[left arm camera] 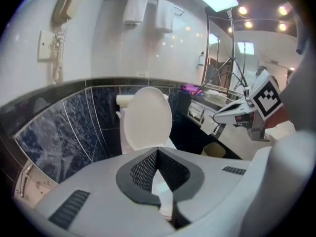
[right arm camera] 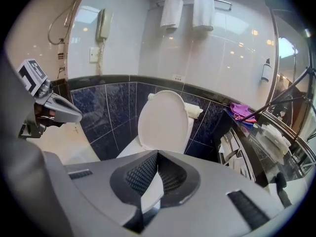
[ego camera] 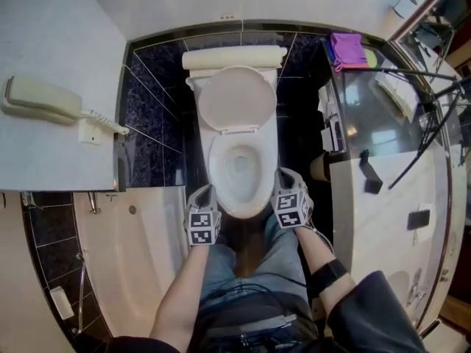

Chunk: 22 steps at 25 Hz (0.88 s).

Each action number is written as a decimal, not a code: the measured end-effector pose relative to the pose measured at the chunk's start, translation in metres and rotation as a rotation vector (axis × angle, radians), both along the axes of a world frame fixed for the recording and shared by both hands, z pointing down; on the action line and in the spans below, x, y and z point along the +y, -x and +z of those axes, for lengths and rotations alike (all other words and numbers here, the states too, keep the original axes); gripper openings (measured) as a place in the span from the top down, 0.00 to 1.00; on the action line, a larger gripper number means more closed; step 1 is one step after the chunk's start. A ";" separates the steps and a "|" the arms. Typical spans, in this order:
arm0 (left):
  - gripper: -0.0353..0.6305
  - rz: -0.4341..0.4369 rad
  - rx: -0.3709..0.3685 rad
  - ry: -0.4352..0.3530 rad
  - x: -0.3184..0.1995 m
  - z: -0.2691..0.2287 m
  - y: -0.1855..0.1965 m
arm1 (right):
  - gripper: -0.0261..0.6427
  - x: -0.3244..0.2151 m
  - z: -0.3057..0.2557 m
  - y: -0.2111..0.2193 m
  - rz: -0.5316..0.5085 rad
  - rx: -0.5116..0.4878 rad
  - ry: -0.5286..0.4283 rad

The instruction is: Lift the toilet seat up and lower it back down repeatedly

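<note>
a cream wall phone [ego camera: 40, 98] hangs on the pale wall, and its coiled cord [ego camera: 107, 121] runs to a small wall plate [ego camera: 90, 131] just beside it. a band of dark blue tiles [ego camera: 151, 123] runs round the corner below. a rolled cream towel [ego camera: 234, 57] lies against the tiles. a purple cloth [ego camera: 347, 50] sits on the counter to the right, near a black tripod [left arm camera: 230, 48]. two white towels [right arm camera: 172, 11] hang side by side on a rail high up. a white bathtub [ego camera: 125, 248] fills the lower left.
</note>
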<state>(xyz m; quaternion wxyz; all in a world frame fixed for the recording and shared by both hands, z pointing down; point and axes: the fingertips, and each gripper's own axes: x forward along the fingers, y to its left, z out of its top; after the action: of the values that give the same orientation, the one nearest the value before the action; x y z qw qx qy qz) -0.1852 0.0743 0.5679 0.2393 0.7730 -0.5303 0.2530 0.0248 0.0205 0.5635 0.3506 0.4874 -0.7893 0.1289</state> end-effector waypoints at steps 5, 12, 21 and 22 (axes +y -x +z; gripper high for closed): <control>0.95 -0.009 0.001 -0.070 -0.019 -0.081 0.008 | 0.93 -0.004 -0.071 -0.003 0.007 -0.094 -0.032; 0.95 -0.009 0.002 -0.162 -0.035 -0.164 0.011 | 0.93 0.000 -0.127 -0.020 0.019 -0.155 -0.048; 0.95 -0.040 0.009 -0.229 -0.030 -0.198 0.013 | 0.93 0.006 -0.149 -0.041 0.039 -0.176 -0.068; 0.95 -0.043 0.013 -0.231 -0.030 -0.198 0.011 | 0.93 0.006 -0.148 -0.042 0.035 -0.174 -0.066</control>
<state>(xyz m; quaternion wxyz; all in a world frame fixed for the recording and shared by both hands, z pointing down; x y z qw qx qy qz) -0.1966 0.0441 0.3696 0.1572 0.7855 -0.5708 0.1799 0.0665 0.0266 0.4150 0.2621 0.4995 -0.8118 0.1507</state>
